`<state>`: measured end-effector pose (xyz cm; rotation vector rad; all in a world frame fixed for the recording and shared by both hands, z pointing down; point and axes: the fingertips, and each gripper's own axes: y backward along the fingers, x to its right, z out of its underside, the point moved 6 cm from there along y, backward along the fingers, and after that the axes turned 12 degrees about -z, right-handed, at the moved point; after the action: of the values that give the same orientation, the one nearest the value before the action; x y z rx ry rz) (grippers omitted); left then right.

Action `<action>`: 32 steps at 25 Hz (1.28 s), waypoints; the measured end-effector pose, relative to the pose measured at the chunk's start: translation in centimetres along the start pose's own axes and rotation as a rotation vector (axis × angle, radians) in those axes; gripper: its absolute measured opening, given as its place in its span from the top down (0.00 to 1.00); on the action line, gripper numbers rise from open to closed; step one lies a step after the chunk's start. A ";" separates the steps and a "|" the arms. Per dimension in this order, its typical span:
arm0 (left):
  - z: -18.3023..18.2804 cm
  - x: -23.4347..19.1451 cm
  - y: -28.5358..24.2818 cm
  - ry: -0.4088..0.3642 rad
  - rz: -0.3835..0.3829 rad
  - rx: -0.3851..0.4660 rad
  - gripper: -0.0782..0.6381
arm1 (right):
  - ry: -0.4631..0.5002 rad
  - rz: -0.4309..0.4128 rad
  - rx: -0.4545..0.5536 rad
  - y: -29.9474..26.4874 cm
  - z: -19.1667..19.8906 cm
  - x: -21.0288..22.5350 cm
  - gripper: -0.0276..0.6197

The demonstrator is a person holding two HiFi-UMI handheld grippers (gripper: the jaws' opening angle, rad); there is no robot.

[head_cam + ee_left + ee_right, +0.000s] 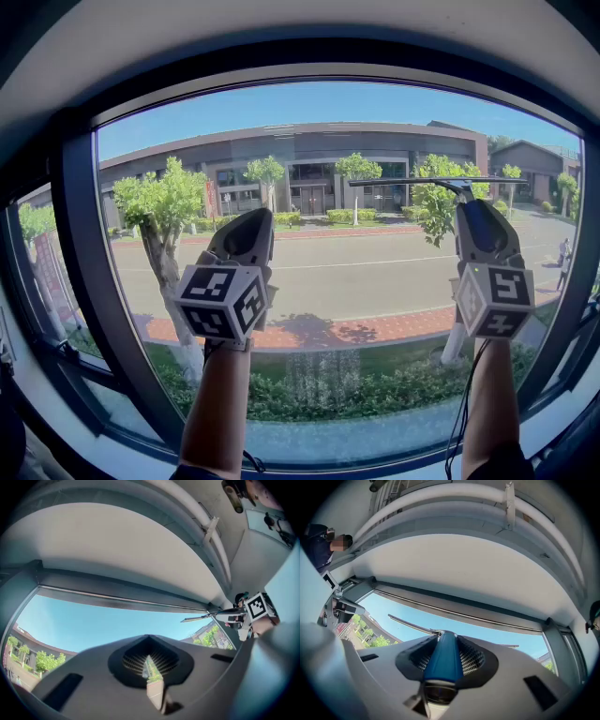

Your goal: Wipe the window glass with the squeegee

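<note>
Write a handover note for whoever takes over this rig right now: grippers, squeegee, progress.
Right gripper: shut on the squeegee's blue handle, raised.
Left gripper: jaws together, nothing held, raised in front of the glass beside the right one.
Squeegee: blade level, high on the right half of the window glass; contact with the pane can't be confirmed.
Done: unclear, no wiped or wet strip shows.
Left: probably pull the blade down the pane, then cover the left half.
</note>
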<state>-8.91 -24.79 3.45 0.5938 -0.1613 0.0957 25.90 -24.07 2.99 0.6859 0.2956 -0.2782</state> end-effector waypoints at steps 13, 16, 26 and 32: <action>-0.3 0.8 0.1 -0.006 0.005 -0.007 0.89 | -0.005 -0.007 -0.009 0.0 0.1 0.3 0.76; 0.1 0.7 0.2 -0.009 0.001 -0.012 0.89 | -0.006 -0.009 -0.016 -0.1 0.4 0.2 0.76; 1.2 0.2 -0.2 0.005 0.025 0.011 0.89 | -0.089 -0.009 -0.004 -0.8 1.0 0.5 0.76; 1.7 0.0 -0.2 -0.006 0.022 -0.011 0.89 | -0.072 -0.006 -0.018 -3.6 0.6 1.2 0.76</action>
<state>-9.12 -25.87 4.72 0.5812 -0.1747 0.1146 25.82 -27.30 0.89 0.6555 0.2311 -0.3050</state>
